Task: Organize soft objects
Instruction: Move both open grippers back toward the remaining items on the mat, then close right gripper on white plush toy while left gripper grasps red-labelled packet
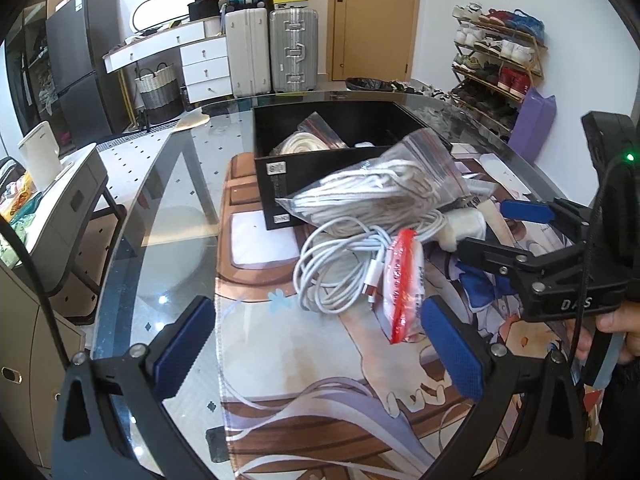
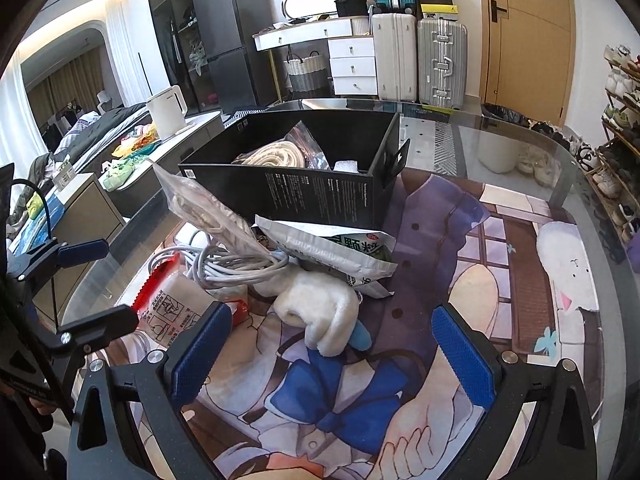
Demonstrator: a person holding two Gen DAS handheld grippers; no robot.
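Observation:
A black box (image 1: 320,148) (image 2: 320,196) stands on the printed mat and holds a bagged coil of cream rope (image 2: 272,156). In front of it lies a pile: a clear zip bag of white cord (image 1: 384,188) (image 2: 208,208), a loose white cable bundle (image 1: 344,264) (image 2: 232,268), a red-and-white packet (image 1: 402,292) (image 2: 172,304), a white fluffy sock (image 2: 320,312) and a grey-white pouch (image 2: 340,252). My left gripper (image 1: 320,348) is open, just short of the cable. My right gripper (image 2: 332,348) is open, around the sock's near end. It also shows in the left wrist view (image 1: 492,228).
The printed mat (image 2: 500,240) covers a glass table (image 1: 168,184) with a curved edge. A grey side counter with a white kettle (image 2: 166,110) stands left. Suitcases, drawers and a shoe rack (image 1: 496,60) stand behind.

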